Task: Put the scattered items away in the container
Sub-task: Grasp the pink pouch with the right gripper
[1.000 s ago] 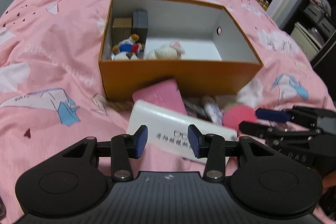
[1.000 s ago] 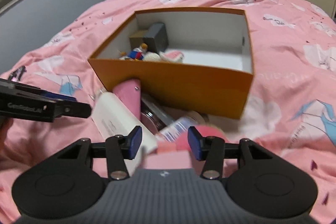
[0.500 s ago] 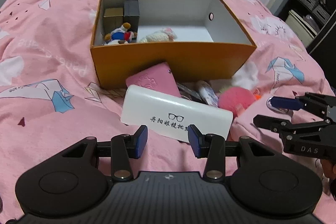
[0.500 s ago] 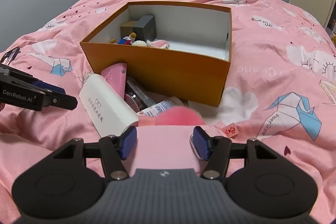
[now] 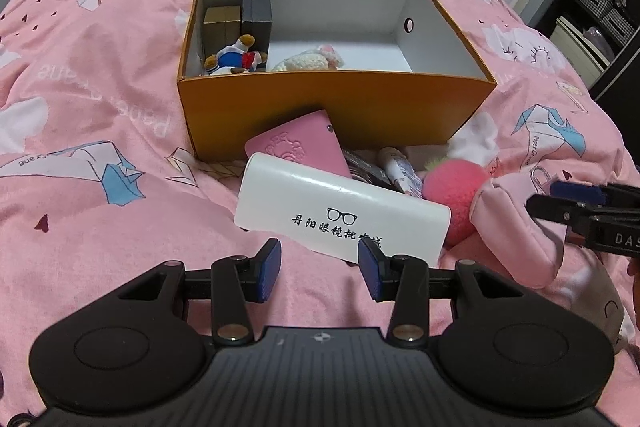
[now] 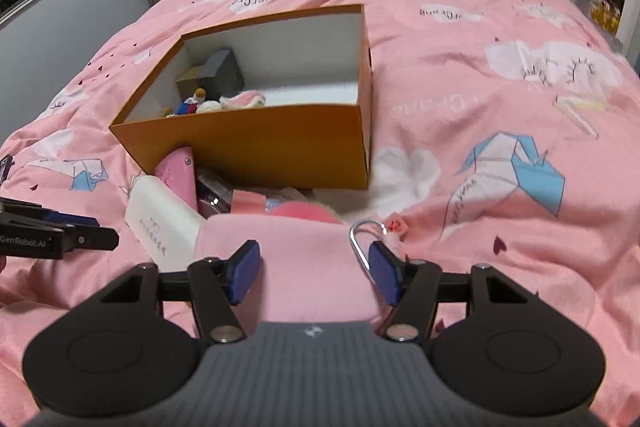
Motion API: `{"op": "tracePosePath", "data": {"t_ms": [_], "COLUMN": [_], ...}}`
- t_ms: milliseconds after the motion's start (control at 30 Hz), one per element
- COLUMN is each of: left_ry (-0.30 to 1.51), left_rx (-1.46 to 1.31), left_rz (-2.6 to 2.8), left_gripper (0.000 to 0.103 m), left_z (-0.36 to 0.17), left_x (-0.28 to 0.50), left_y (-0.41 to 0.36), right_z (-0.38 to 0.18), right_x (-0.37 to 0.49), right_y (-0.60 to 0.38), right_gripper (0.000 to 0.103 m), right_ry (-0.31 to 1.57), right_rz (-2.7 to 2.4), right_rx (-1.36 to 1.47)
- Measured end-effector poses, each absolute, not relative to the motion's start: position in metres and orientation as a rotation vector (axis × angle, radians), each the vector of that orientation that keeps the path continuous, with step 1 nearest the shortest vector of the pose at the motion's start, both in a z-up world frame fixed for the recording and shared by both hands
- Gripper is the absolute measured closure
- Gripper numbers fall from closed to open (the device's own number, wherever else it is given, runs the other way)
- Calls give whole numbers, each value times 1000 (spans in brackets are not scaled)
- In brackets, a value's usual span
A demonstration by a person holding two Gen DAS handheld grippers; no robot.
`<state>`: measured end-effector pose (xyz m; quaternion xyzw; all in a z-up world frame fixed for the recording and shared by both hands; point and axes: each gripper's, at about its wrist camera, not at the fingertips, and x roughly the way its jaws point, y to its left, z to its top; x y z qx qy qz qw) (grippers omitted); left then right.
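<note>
While the right gripper straddles the pink pouch on the bed, near the orange box, its jaws look parted, barely gripping — it could slip. Left gripper — open, empty.

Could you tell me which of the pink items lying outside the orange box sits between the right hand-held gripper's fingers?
The soft pink fabric pouch with the metal clasp; the flat pink embossed wallet and round pink fuzzy ball lie beyond.

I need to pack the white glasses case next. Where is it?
In the left wrist view the white glasses case lies on the bed before the orange box, between the pink wallet and the left gripper.
</note>
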<state>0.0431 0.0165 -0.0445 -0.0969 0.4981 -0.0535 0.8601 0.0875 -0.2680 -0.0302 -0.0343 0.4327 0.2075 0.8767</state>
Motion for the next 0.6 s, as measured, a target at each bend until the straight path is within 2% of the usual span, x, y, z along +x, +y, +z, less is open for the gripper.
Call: {"op": "tracePosePath", "data": {"t_ms": [333,500,600], "left_ry": [1049,1049,1052], "left_rx": [-204,-204,-205], "left_rz": [-109,-108,-105], "left_gripper": [53,53,54], "left_z": [-45,-45,-46], "left_x": [43,43,43], "left_y": [18,18,18], "right_z": [-10,-25,-40], "right_x": [72,79,87], "right_y": [-272,-285,-295], "right_gripper": [41,41,36], "right_ry": [902,1005,1061], "right_rz": [475,434,403], "right_rx": [-58,13,116]}}
